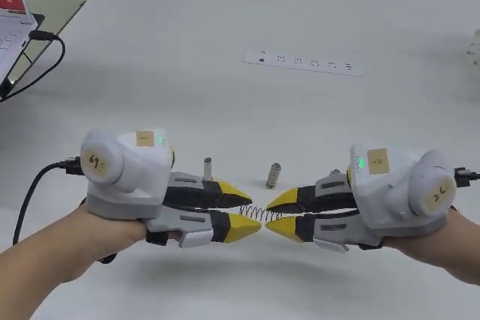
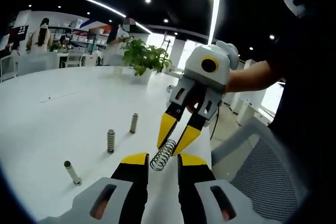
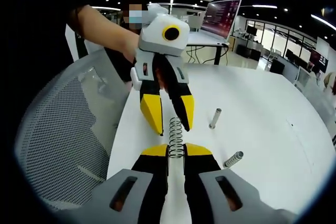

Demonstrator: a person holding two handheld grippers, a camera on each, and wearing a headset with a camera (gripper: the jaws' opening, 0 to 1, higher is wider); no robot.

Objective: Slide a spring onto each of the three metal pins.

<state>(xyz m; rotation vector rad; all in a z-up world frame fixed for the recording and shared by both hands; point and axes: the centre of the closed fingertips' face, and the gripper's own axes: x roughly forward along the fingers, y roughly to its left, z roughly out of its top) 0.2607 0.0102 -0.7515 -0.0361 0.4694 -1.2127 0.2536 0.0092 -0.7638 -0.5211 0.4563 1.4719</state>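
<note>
A loose steel spring (image 1: 250,211) lies level in the air between the two yellow-tipped grippers, just above the white table. My right gripper (image 1: 268,214) is shut on one end of the spring (image 3: 176,136). My left gripper (image 1: 256,213) is open, its jaws spread around the other end of the spring (image 2: 161,156). A bare metal pin (image 1: 208,168) stands just behind the left gripper. A second pin with a spring on it (image 1: 274,175) stands to its right. The left gripper view shows the bare pin (image 2: 71,171) and two sprung pins (image 2: 111,141) (image 2: 134,123).
A white power strip (image 1: 304,62) lies further back on the table (image 1: 187,73). A laptop (image 1: 11,5) and a black cable (image 1: 37,58) sit at the far left edge. A grey mesh chair (image 3: 68,129) stands by the table's near side.
</note>
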